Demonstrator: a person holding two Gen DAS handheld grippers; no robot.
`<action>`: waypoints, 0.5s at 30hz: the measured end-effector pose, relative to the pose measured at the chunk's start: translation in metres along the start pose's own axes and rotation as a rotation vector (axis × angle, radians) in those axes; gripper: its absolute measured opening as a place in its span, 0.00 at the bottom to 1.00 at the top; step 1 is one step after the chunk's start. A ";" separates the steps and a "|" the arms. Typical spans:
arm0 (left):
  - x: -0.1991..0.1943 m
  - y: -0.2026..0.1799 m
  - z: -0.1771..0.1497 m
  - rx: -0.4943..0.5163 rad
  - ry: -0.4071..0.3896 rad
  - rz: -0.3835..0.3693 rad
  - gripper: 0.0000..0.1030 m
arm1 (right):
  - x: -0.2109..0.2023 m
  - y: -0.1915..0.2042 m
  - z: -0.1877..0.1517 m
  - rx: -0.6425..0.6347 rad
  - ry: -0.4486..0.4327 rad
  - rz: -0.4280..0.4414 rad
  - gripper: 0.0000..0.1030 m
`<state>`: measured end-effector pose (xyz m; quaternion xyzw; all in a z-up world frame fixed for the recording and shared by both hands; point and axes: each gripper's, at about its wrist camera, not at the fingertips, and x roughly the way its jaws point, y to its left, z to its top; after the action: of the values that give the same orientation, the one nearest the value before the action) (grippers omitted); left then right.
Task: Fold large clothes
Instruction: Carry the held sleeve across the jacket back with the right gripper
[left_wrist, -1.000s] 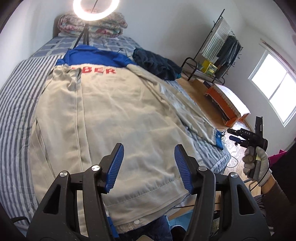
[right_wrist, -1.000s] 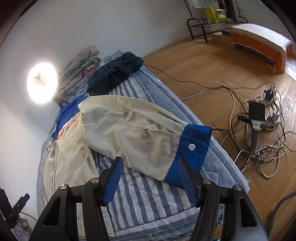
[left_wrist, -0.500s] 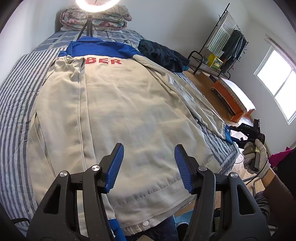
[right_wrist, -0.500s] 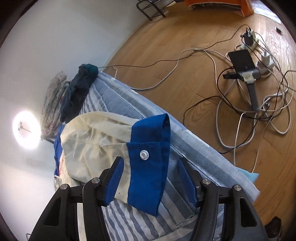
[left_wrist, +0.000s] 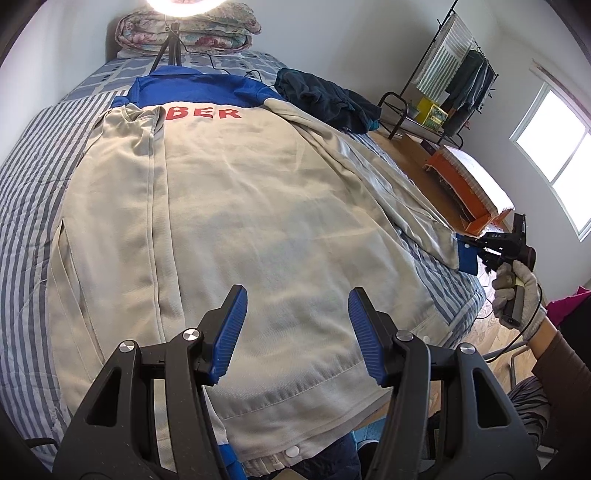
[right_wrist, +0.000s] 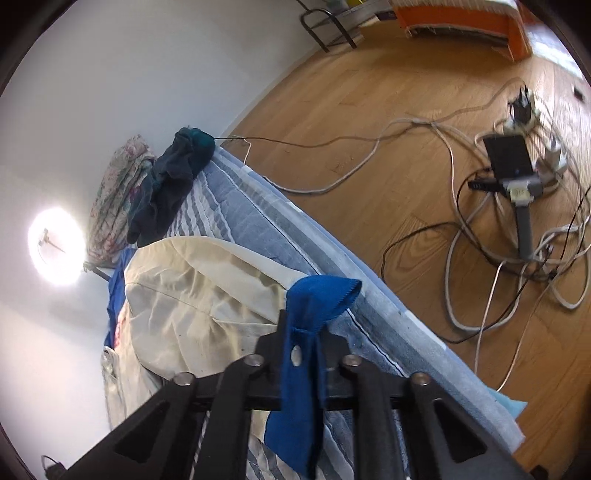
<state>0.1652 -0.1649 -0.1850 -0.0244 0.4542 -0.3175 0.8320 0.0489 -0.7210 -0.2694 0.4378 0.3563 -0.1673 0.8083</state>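
Observation:
A large beige jacket (left_wrist: 240, 221) with a blue yoke and red letters lies back-up on the striped bed (left_wrist: 29, 166). My left gripper (left_wrist: 297, 332) hovers open above the jacket's lower hem, with nothing between its blue pads. The right sleeve (right_wrist: 192, 295) stretches toward the bed's right edge. Its blue cuff (right_wrist: 314, 306) with a snap button is pinched in my right gripper (right_wrist: 301, 332), whose jaws are closing on it. In the left wrist view, a gloved hand (left_wrist: 517, 291) holds that gripper (left_wrist: 476, 247) at the cuff (left_wrist: 466, 256).
A dark garment (left_wrist: 325, 99) lies at the bed's far right corner. A folded floral quilt (left_wrist: 192, 31) and a ring-light tripod (left_wrist: 166, 48) stand at the head. Cables and a power strip (right_wrist: 498, 240) litter the wooden floor. A clothes rack (left_wrist: 454, 74) and an orange bench (left_wrist: 469, 181) stand beyond.
My right gripper moved onto the blue cuff and closed on it; the cuff now bunches between the jaws. The left gripper sank slightly toward the jacket and stayed open.

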 end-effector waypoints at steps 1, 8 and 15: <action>0.000 0.000 0.001 0.001 -0.002 -0.004 0.57 | -0.005 0.007 -0.001 -0.020 -0.010 0.000 0.05; -0.009 -0.002 0.004 -0.001 -0.029 -0.018 0.57 | -0.046 0.074 -0.019 -0.220 -0.080 0.042 0.04; -0.024 0.006 0.005 -0.039 -0.061 -0.022 0.57 | -0.078 0.164 -0.071 -0.548 -0.114 0.102 0.04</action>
<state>0.1631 -0.1482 -0.1660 -0.0552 0.4344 -0.3171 0.8412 0.0600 -0.5736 -0.1422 0.2105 0.3197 -0.0480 0.9226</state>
